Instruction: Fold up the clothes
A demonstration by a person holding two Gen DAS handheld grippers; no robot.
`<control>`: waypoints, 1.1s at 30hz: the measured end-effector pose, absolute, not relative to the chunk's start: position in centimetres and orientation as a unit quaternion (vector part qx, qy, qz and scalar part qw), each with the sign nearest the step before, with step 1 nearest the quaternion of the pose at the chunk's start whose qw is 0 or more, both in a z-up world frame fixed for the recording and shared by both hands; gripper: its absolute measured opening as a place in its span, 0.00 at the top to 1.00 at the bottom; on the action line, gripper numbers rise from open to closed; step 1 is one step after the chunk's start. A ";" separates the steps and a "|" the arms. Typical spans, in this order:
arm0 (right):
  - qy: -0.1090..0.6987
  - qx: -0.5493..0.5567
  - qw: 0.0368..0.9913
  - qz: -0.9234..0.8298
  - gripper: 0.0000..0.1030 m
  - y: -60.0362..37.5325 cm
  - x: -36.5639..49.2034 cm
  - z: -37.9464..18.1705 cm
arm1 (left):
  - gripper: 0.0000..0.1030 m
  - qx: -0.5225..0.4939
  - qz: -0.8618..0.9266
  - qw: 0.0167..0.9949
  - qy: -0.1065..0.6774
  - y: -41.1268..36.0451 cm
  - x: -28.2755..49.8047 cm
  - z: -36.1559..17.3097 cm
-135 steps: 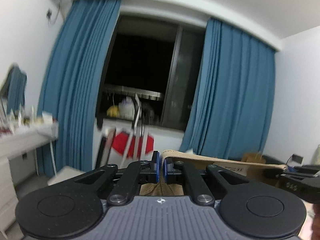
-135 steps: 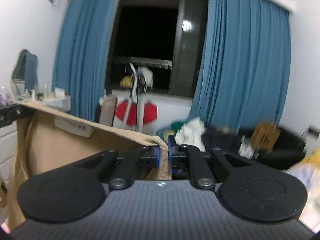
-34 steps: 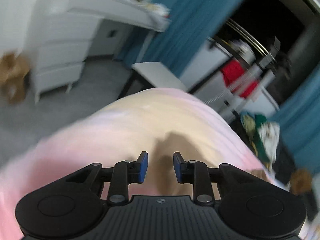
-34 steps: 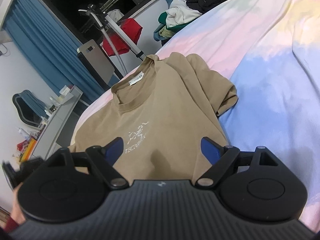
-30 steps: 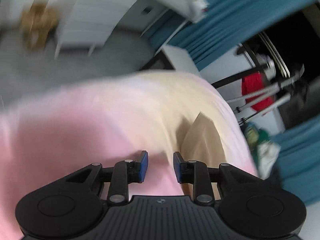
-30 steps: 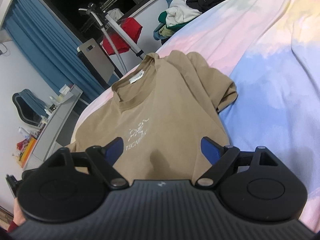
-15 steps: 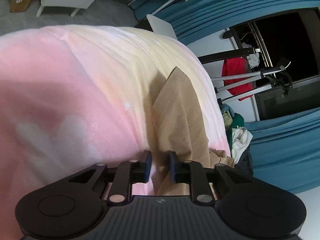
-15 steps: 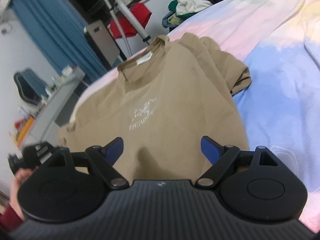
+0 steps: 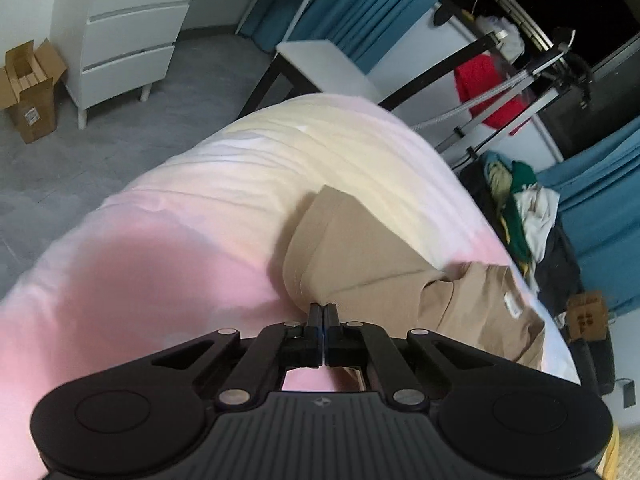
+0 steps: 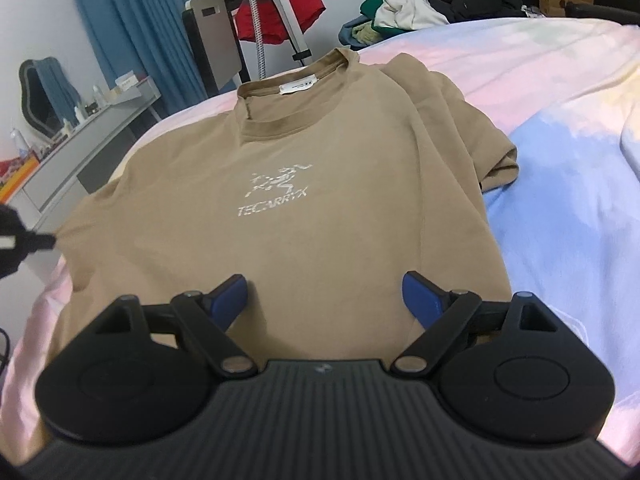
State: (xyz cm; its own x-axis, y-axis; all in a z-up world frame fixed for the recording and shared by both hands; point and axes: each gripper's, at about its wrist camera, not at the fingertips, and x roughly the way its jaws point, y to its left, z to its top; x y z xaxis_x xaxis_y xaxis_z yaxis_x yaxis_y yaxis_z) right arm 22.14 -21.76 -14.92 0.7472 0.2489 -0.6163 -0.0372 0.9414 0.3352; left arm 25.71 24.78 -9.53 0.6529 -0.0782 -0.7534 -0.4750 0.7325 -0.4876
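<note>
A tan T-shirt [image 10: 320,208] with a white chest logo lies face up on the pastel bedspread [image 10: 560,128], collar toward the far side. Its right sleeve [image 10: 496,160] is bunched. My right gripper [image 10: 324,296] is open and empty, hovering over the shirt's lower middle. My left gripper [image 9: 322,312] is shut on the hem edge of the shirt's left sleeve [image 9: 340,248]; in the right wrist view it shows as a dark shape [image 10: 16,240] at the shirt's left edge.
A white drawer unit [image 9: 128,32] and a cardboard box [image 9: 28,92] stand on the grey floor left of the bed. A garment steamer stand [image 10: 276,24], red cloth, a clothes pile [image 10: 404,8] and blue curtains lie beyond the bed.
Both grippers laid the shirt on the bed and let go. The left gripper then moved to the left sleeve and closed on its edge. The right gripper stayed open, drifting over the shirt.
</note>
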 end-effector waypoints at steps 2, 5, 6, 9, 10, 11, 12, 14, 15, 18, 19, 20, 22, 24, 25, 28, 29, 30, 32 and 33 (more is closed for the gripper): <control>0.347 0.153 0.922 0.078 0.17 -21.8 22.1 -14.9 | 1.00 -0.316 0.124 0.849 0.406 24.3 25.5 -10.0; 0.347 0.151 0.922 0.077 0.17 -21.8 22.2 -14.9 | 0.99 -0.270 0.132 0.859 0.415 23.6 25.3 -10.7; 0.348 0.150 0.922 0.078 0.16 -21.8 22.3 -14.9 | 0.99 -0.255 0.135 0.862 0.418 23.3 25.2 -11.0; 0.348 0.155 0.921 0.081 0.16 -22.0 22.3 -14.8 | 0.97 -0.208 0.139 0.872 0.420 22.5 24.9 -11.4; 0.347 0.162 0.920 0.083 0.16 -22.3 22.3 -14.7 | 0.95 -0.193 0.135 0.879 0.414 22.0 24.5 -11.0; 0.345 0.170 0.919 0.085 0.17 -22.5 22.2 -14.6 | 0.93 -0.181 0.133 0.884 0.410 21.4 23.8 -10.6; 0.342 0.180 0.918 0.089 0.17 -22.8 22.2 -14.4 | 0.84 -0.170 0.132 0.888 0.406 20.8 23.1 -10.1; 0.329 0.203 0.917 0.098 0.17 -23.5 22.1 -13.8 | 0.70 -0.149 0.130 0.896 0.398 19.7 21.7 -9.0; 0.319 0.214 0.918 0.099 0.17 -24.1 22.0 -13.4 | 0.66 -0.138 0.129 0.900 0.394 19.1 21.0 -8.4; 0.286 0.240 0.923 0.092 0.17 -26.1 21.7 -12.1 | 0.63 -0.124 0.122 0.906 0.385 17.2 18.8 -6.8; 0.275 0.257 0.923 0.083 0.20 -27.2 21.8 -11.7 | 0.62 -0.122 0.116 0.909 0.380 16.3 17.9 -6.2; 0.264 0.274 0.922 0.075 0.23 -28.4 21.9 -11.3 | 0.61 -0.121 0.110 0.914 0.372 15.4 16.8 -5.6; 0.248 0.326 0.910 0.059 0.29 -31.2 22.3 -11.1 | 0.55 -0.118 0.096 0.922 0.356 13.4 14.8 -4.7; 0.241 0.364 0.899 0.034 0.32 -34.0 23.5 -11.4 | 0.54 -0.124 0.077 0.929 0.340 11.1 12.9 -4.3; 0.242 0.372 0.896 0.019 0.35 -35.0 24.1 -11.7 | 0.54 -0.128 0.065 0.932 0.334 10.0 12.2 -4.4; 0.286 0.405 0.868 -0.014 0.54 -37.6 26.6 -14.3 | 0.54 -0.138 0.029 0.933 0.332 7.3 11.5 -5.2; 0.303 0.421 0.855 -0.013 0.59 -38.2 27.2 -15.5 | 0.54 -0.135 0.020 0.931 0.337 6.6 11.8 -5.6; 0.315 0.429 0.847 -0.008 0.59 -38.3 27.7 -16.4 | 0.54 -0.128 0.013 0.930 0.344 5.9 12.2 -6.1; 0.329 0.422 0.844 0.007 0.60 -37.9 28.8 -17.5 | 0.55 -0.114 -0.001 0.929 0.352 5.0 12.8 -6.9; 0.331 0.416 0.847 0.017 0.60 -37.5 29.3 -17.6 | 0.55 -0.106 -0.005 0.929 0.353 4.5 13.0 -7.2</control>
State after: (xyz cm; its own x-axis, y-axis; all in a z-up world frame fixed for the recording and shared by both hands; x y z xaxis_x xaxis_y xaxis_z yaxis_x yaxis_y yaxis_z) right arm 29.30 -37.48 -17.58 0.7807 0.3032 -0.5464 0.2471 0.6533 0.7156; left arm 12.96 4.51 -7.19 0.7502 -0.0841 -0.6558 -0.0659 0.9774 -0.2007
